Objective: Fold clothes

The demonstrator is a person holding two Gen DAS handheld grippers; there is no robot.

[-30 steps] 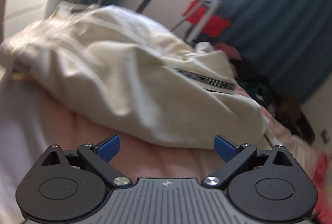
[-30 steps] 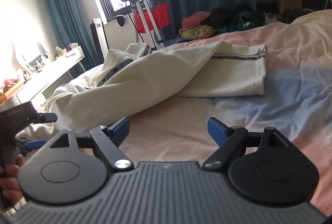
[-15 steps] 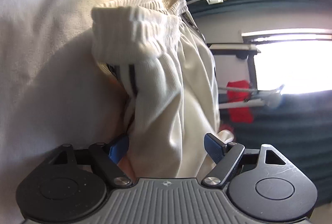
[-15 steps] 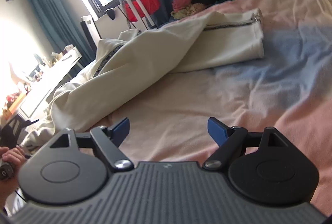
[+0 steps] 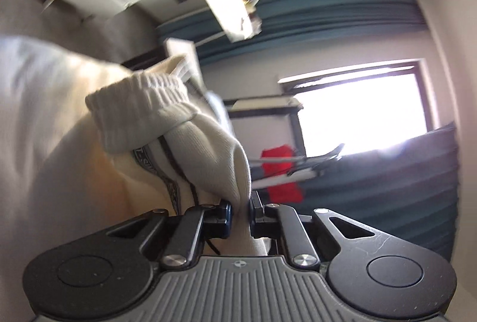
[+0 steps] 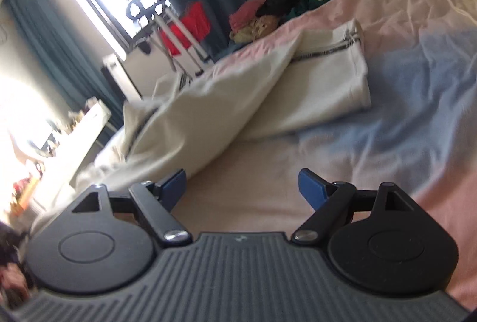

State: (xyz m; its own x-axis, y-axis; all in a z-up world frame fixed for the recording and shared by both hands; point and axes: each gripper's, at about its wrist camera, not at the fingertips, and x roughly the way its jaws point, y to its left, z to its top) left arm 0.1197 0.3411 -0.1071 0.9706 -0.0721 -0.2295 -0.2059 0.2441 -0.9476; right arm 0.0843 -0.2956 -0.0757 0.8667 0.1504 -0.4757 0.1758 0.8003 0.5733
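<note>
Cream sweatpants [image 6: 268,95] with a dark patterned side stripe lie crumpled across the pink and blue bedsheet [image 6: 387,137], one leg stretched toward the far right. In the left wrist view my left gripper [image 5: 241,210] is shut on a fold of the cream sweatpants [image 5: 205,149] just below the ribbed waistband [image 5: 140,101], and the view is rolled sideways. My right gripper [image 6: 242,187] is open and empty, low over the sheet, its left fingertip close to the edge of the pants.
A pile of mixed clothes [image 6: 286,6] lies at the far end of the bed. A drying rack with a red cloth [image 6: 184,26] stands by the window. A white desk [image 6: 74,143] with clutter is at the left, beside teal curtains.
My left gripper has closed on the sweatpants near the waistband, after moving in and rolling sideways. My right gripper has tilted and moved closer to the pants, still open.
</note>
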